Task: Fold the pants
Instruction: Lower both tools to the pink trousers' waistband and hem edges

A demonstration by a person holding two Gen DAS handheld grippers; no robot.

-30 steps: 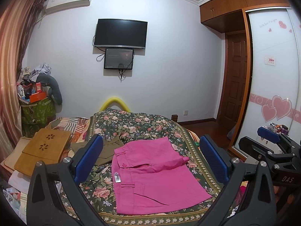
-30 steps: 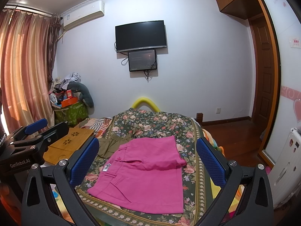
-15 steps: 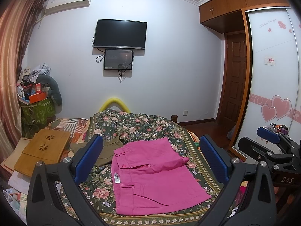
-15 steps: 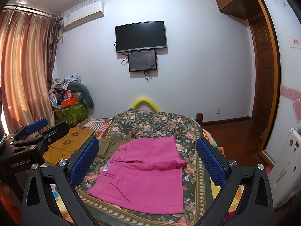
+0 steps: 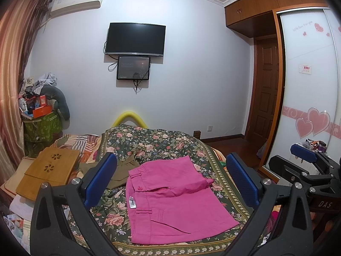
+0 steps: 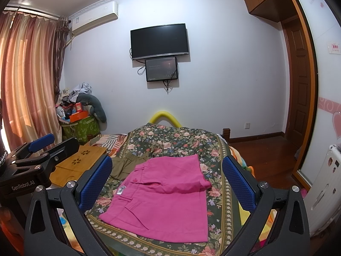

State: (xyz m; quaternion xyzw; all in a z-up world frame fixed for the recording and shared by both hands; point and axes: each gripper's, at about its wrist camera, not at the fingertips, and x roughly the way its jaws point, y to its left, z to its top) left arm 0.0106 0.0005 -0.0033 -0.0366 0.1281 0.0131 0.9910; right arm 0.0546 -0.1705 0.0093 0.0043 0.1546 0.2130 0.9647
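Left gripper (image 5: pixel 171 181) and right gripper (image 6: pixel 167 184) are both hovering with jaws spread wide, pinching nothing. Pink pants (image 5: pixel 170 198) are lying ahead of and below both jaw gaps, framed between the pads, one leg folded across, on the floral bedspread (image 5: pixel 153 140). Judged step: approach before the next fold. The next move is calling for lowering onto a cloth edge and closing.
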